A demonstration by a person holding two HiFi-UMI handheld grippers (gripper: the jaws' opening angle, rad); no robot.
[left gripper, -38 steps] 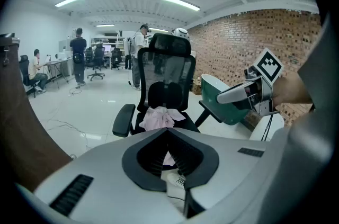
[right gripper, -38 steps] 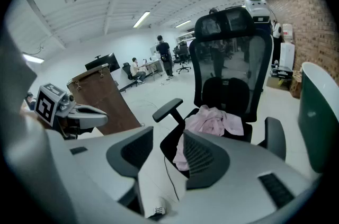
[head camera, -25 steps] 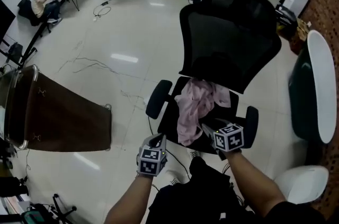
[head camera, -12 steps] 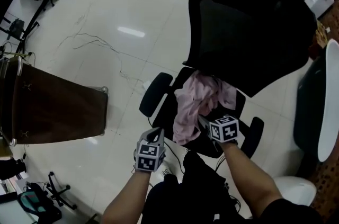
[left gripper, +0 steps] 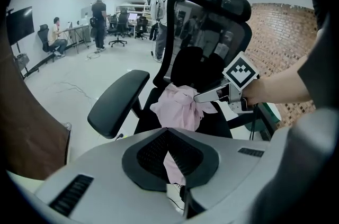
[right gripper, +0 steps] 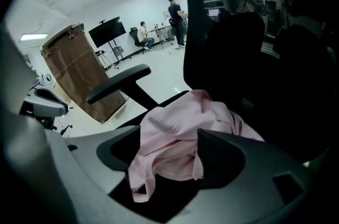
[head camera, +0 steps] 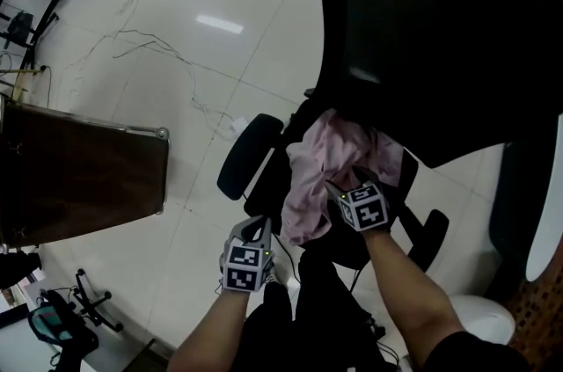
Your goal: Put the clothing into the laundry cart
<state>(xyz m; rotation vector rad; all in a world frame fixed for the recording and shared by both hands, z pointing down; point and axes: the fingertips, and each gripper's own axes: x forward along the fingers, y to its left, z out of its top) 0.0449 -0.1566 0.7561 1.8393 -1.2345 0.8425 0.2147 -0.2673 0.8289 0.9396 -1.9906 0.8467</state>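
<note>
A pink garment (head camera: 321, 159) lies crumpled on the seat of a black office chair (head camera: 422, 36). My right gripper (head camera: 337, 188) reaches into its near edge; its jaws are opening, with pink folds (right gripper: 175, 127) lying loosely between them and not pinched. From the left gripper view the same gripper (left gripper: 200, 96) touches the cloth (left gripper: 177, 106) from the right. My left gripper (head camera: 259, 226) hangs shut and empty, low in front of the seat beside the left armrest (head camera: 246, 155). The brown laundry cart (head camera: 79, 177) stands to the left on the floor.
Cables (head camera: 176, 62) trail over the white floor beyond the cart. A white round tabletop (head camera: 545, 212) and a white stool (head camera: 479, 322) stand at the right. People (left gripper: 55, 37) sit and stand at desks far off. The chair's tall backrest rises behind the garment.
The view has closed in on the chair. My right gripper has moved forward onto the pink garment and its jaws have spread. My left gripper has kept its place.
</note>
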